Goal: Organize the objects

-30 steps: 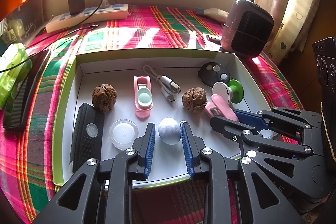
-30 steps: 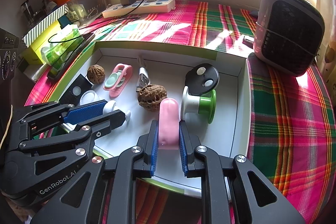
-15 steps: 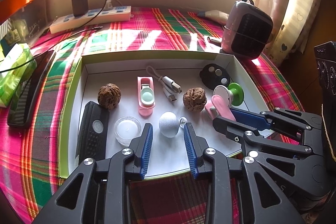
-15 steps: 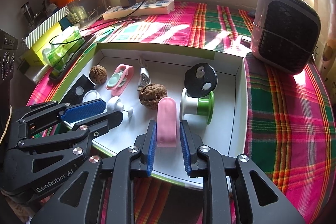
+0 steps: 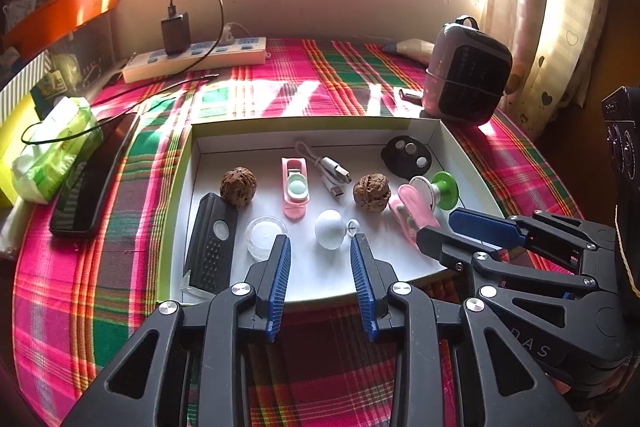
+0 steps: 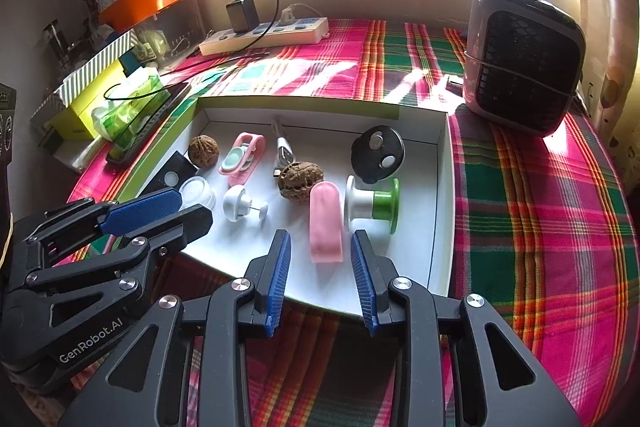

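Note:
A white tray (image 5: 416, 269) with green rim holds two walnuts (image 5: 238, 185) (image 5: 371, 192), a pink clip (image 5: 296, 191), a USB cable (image 5: 332, 175), a black disc (image 5: 406, 157), a green-white spool (image 5: 438, 189), a pink case (image 6: 325, 221), a white ball (image 5: 329, 234), a clear lid (image 5: 266, 237) and a black remote (image 5: 212, 243). My left gripper (image 5: 320, 251) is open and empty just in front of the white ball. My right gripper (image 6: 320, 247) is open and empty, with the pink case lying between and ahead of its fingers.
A plaid cloth (image 6: 540, 227) covers the table. A small heater (image 6: 524, 59) stands at the back right. A power strip (image 5: 196, 61) with a charger lies at the back. A phone (image 5: 96, 179), a tissue pack (image 5: 52, 155) and boxes sit on the left.
Both grippers have pulled back toward the tray's near edge and opened wider. The right one let go of the pink case, which now lies in the tray; the white ball stays put.

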A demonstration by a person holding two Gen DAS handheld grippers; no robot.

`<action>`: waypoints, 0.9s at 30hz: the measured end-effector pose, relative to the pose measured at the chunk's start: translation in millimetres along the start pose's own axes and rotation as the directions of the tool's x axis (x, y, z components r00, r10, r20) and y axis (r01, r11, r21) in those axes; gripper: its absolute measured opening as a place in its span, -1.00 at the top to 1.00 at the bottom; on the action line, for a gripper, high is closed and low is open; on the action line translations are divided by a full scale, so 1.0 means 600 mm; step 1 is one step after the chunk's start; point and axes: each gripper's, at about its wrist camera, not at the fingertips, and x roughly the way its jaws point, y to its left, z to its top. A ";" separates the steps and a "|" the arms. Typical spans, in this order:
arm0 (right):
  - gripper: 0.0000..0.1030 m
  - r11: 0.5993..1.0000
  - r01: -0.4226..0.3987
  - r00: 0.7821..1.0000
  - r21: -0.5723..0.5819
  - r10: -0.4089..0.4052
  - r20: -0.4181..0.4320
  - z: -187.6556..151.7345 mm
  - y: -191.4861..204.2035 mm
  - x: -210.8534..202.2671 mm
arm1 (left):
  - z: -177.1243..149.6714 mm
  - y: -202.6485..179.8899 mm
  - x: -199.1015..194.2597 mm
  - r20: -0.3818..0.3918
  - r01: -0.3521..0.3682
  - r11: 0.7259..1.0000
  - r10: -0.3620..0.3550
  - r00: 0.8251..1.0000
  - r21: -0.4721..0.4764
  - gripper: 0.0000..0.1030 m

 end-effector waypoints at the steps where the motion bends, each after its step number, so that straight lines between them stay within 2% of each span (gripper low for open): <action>1: 0.29 1.000 0.004 1.000 -0.001 -0.004 0.005 -0.003 0.002 -0.003 | -0.002 0.002 -0.005 0.004 -0.007 1.000 0.007 1.000 -0.005 0.43; 4: 0.29 1.000 0.009 1.000 -0.005 -0.009 0.021 -0.010 0.010 -0.015 | -0.010 0.003 -0.018 0.025 -0.040 0.999 0.040 0.999 -0.007 0.43; 9: 0.23 1.000 0.029 0.998 -0.010 -0.029 0.049 -0.025 0.023 -0.032 | -0.025 0.007 -0.034 0.033 -0.049 0.999 0.049 0.998 -0.021 0.43; 16: 0.20 0.999 0.049 0.995 -0.009 -0.048 0.083 -0.044 0.034 -0.052 | -0.047 0.006 -0.051 0.059 -0.118 0.993 0.118 0.991 -0.016 0.43; 20: 0.19 0.997 0.073 0.992 -0.009 -0.072 0.101 -0.058 0.040 -0.060 | -0.062 0.007 -0.053 0.051 -0.120 0.992 0.122 0.991 -0.030 0.43; 27: 0.12 0.996 0.095 0.994 0.002 -0.095 0.058 -0.088 0.041 -0.046 | -0.094 0.001 -0.050 0.031 -0.158 0.987 0.159 0.987 -0.022 0.43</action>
